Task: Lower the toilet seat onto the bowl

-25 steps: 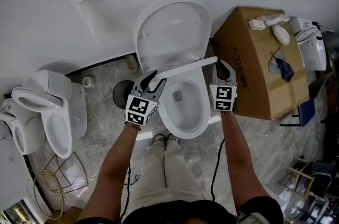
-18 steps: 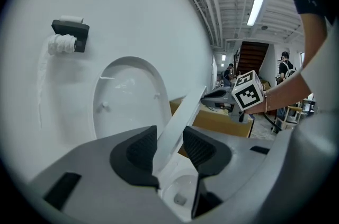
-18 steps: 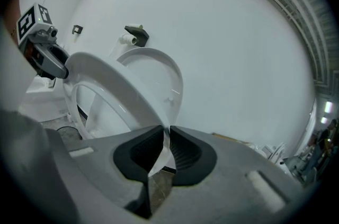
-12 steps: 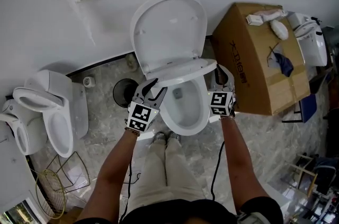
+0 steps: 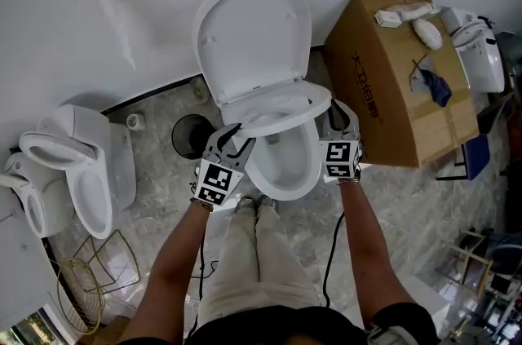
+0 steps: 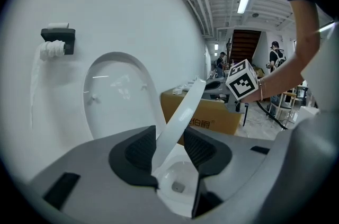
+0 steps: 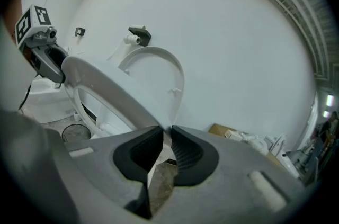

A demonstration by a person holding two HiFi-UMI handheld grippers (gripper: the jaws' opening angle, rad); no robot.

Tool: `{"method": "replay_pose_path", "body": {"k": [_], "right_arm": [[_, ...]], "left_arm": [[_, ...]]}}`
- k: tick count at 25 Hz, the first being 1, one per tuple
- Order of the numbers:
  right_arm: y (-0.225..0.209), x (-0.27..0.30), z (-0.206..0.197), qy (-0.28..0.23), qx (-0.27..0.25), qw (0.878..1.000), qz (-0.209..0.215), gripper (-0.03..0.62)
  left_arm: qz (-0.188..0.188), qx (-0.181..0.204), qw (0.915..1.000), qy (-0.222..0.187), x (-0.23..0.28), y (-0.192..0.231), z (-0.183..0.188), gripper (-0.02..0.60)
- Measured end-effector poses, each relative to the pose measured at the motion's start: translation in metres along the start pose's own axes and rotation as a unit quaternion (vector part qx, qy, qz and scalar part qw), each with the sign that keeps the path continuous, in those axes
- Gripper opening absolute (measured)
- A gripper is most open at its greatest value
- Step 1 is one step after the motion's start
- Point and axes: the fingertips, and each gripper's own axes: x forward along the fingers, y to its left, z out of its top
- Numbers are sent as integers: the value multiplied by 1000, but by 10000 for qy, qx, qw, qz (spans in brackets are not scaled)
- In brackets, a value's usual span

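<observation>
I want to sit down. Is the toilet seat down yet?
Not yet. Done: the left gripper and right gripper each grip a side of the toilet seat. In hand: it hangs tilted above the bowl. Left: lay it flat on the bowl.

Grey tongs (image 5: pixel 235 133) carry black-and-white marker cubes (image 5: pixel 216 180); trousers (image 5: pixel 257 254) seemingly beige.

White ring-shaped toilet seat (image 5: pixel 314 103), glossy plastic, hinged at the back and tilted partway down, front edge raised clear of the rim, not yet resting on it. Below it, white ceramic bowl (image 5: pixel 281 193), oval, open, standing on a grey marbled floor close to the white wall; small pool of water and dark drain opening visible at the bottom
</observation>
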Motion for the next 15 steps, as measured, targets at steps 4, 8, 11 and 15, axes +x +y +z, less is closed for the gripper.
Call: {"method": "replay_pose_path", "body": {"k": [4,8,11,15], "right_arm": [[5,-12,-12,10,269,9996,13,49],[8,-22,-25,3,478,9989,-10,51],[9,-29,-33,-13,585,9983,-45,51],[13,-36,-46,28,737,9972,-77,52]], "left_arm": [[65,104,9999,7,-5,-13,-11,161],[144,256,9996,-27,-8,-25,-20,163],[166,378,9991,22,-10,-32,-28,163],[168,506,9986,43,-12,-43,-38,164]]}}
